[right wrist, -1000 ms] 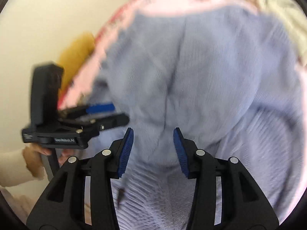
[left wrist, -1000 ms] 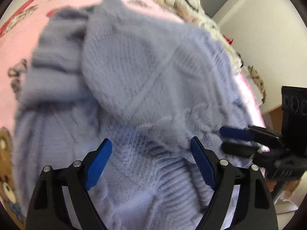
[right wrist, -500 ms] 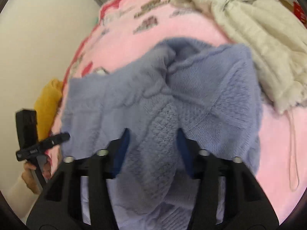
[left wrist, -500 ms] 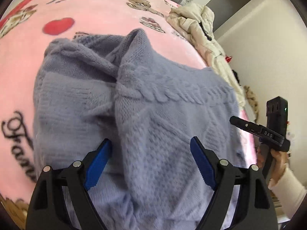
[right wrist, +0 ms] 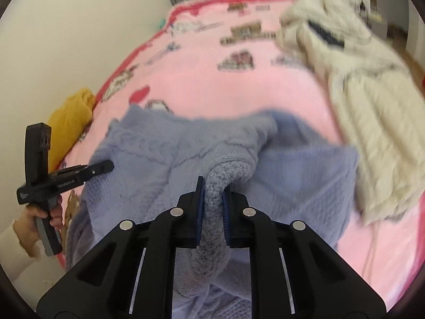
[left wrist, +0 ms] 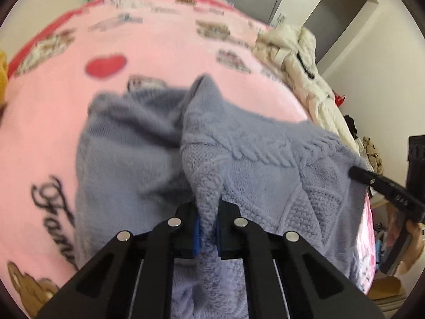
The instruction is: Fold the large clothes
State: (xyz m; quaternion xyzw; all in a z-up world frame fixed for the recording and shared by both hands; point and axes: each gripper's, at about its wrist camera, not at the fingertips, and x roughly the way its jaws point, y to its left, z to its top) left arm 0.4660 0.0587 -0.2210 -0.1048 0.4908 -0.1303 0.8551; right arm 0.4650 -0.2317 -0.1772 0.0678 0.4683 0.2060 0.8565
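Left gripper [left wrist: 208,228] and right gripper [right wrist: 213,211] clamped on bunched sweater [left wrist: 265,186] hem. Slippage risked; cream jacket [right wrist: 358,93] at 2 o'clock could be snagged.

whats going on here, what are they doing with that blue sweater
A person holding a gripper in each hand is folding a lavender-blue knit sweater on a bed with a pink printed blanket. The left gripper and the right gripper are each shut on a bunched ridge of the knit near its closer edge. The rest of the sweater lies rumpled on the blanket. A cream jacket and a mustard garment lie off to the sides.
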